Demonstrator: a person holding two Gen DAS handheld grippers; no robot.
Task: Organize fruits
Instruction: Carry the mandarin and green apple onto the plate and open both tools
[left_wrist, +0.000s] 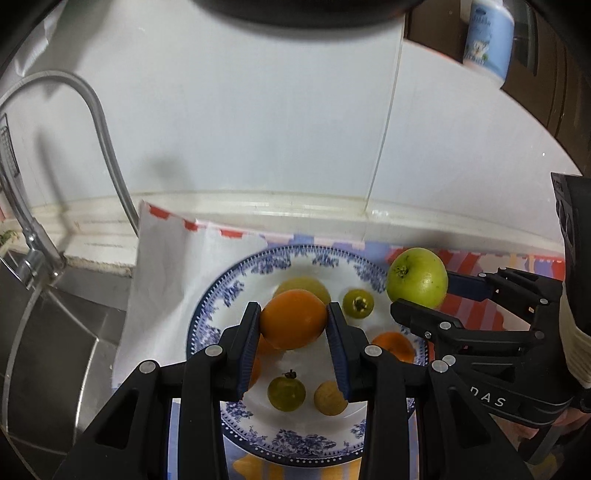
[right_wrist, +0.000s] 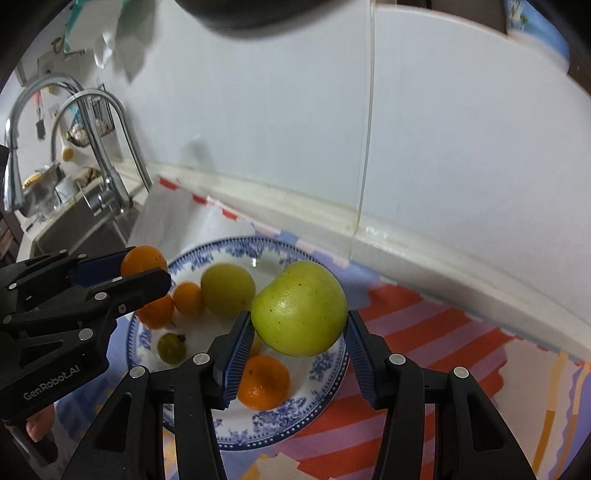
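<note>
Progress judged as midway. Sink (left_wrist: 55, 325) and faucet (left_wrist: 33, 254) noted at left edge of left wrist view, outside the working zone. Patterned cloth (left_wrist: 159, 266) spread over desk, plate (left_wrist: 295, 441) set on it at lower centre of frame. Already on plate: pale yellow fruit (left_wrist: 306, 286), two small green fruits (left_wrist: 357, 303) (left_wrist: 286, 393), small tan fruit (left_wrist: 330, 398), small orange fruit (left_wrist: 393, 345), plus others partly hidden. Left gripper (left_wrist: 293, 319) closed on orange (left_wrist: 293, 319), held above plate centre; not yet set down. Right gripper (right_wrist: 299, 321) clamped on green apple (right_wrist: 299, 308), held above plate's right rim in right wrist view; likewise not yet released. Remaining, by judgement: placement of both held fruits. Whether further fruit waits off the plate cannot be told.

Clearance: plate's left half crowded in right wrist view, with yellow fruit and orange fruits close together. Bare white patch seen only near plate centre and toward upper rim. Raised ledge (right_wrist: 406, 236) and tiled wall (right_wrist: 443, 147) close behind plate, limiting travel toward top of frame. Striped cloth at right of frame lies free of objects. Grippers near each other over plate; contact risk judged real if both descend together.
</note>
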